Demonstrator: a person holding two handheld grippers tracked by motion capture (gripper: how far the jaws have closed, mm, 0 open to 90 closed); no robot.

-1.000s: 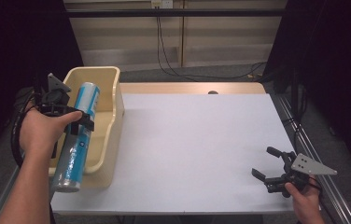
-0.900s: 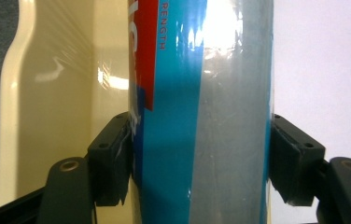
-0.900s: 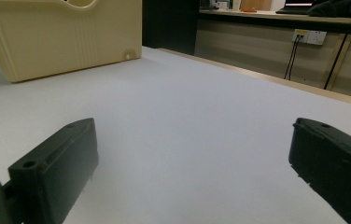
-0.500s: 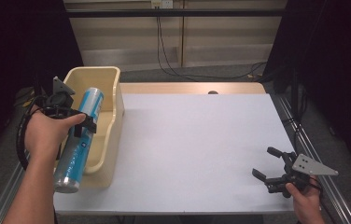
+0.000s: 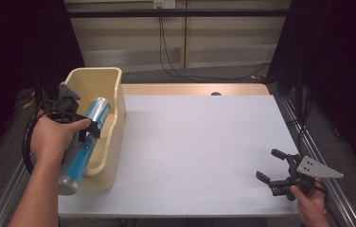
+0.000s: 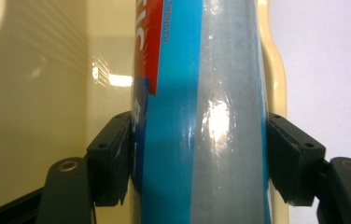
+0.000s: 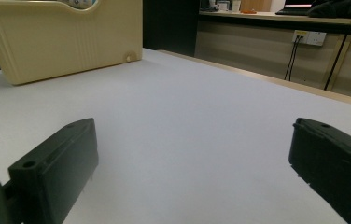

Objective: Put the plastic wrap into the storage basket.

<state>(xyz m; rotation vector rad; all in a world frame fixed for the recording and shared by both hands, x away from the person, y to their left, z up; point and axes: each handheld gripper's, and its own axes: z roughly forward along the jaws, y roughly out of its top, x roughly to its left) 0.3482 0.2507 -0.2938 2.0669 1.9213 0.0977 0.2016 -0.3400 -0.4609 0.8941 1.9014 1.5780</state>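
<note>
The left gripper is clamped around a blue canister, holding it tilted over the near end of the cream bin at the table's left edge. Well apart, the right gripper rests wide and empty on the white table.

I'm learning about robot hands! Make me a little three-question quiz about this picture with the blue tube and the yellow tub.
1. True or false: the left gripper is clamped on the blue and silver cylindrical tube.
2. What sits under that tube? A) cream plastic tub B) metal bowl C) cardboard box
3. Fill in: the right gripper, resting on the pale grey table, has its jaws ____.

Key: 1 true; 2 A; 3 open, with nothing between them.
</note>
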